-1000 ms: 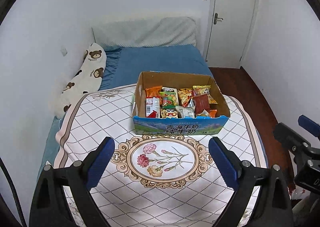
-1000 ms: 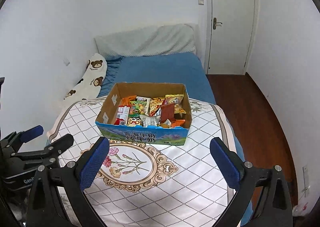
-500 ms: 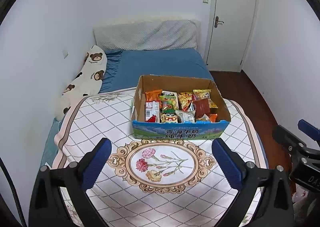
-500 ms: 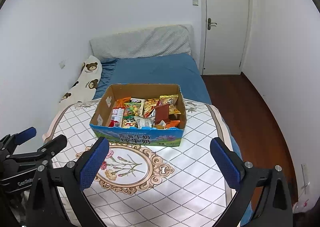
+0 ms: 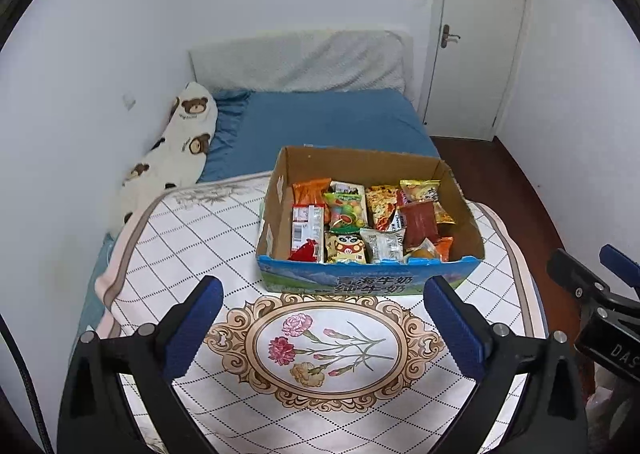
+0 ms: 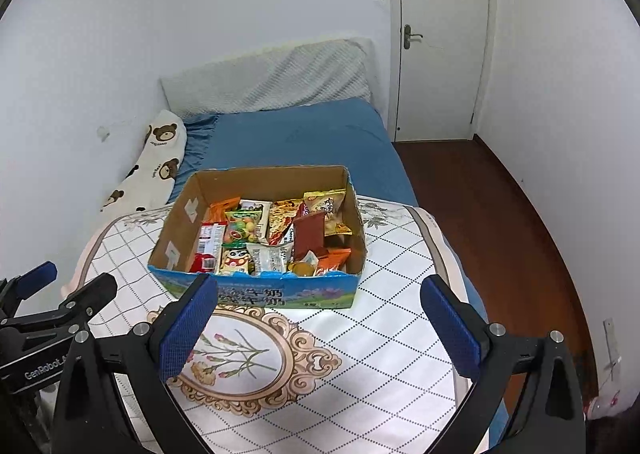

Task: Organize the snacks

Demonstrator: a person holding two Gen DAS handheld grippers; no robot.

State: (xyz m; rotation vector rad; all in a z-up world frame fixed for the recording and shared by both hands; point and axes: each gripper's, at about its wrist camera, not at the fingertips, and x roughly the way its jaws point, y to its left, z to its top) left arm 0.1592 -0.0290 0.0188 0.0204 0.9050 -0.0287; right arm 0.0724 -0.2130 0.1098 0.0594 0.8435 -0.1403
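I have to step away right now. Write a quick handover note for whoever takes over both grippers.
Left gripper: open, empty; its jaws have just been opening.
Right gripper: open, empty.
Both are short of the snack box on the quilted cover.
Snack packets all lie mixed inside the box.
Done: nothing sorted.
Left: all of the organizing.

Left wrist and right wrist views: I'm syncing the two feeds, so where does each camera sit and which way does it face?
Left wrist view: on the left claw, angled down at the snack box; both open fingers show, right claw at the edge.
Right wrist view: on the right claw, same box from farther right; left claw at the edge.
Shared: box, floral tablecloth, blue bed, door.
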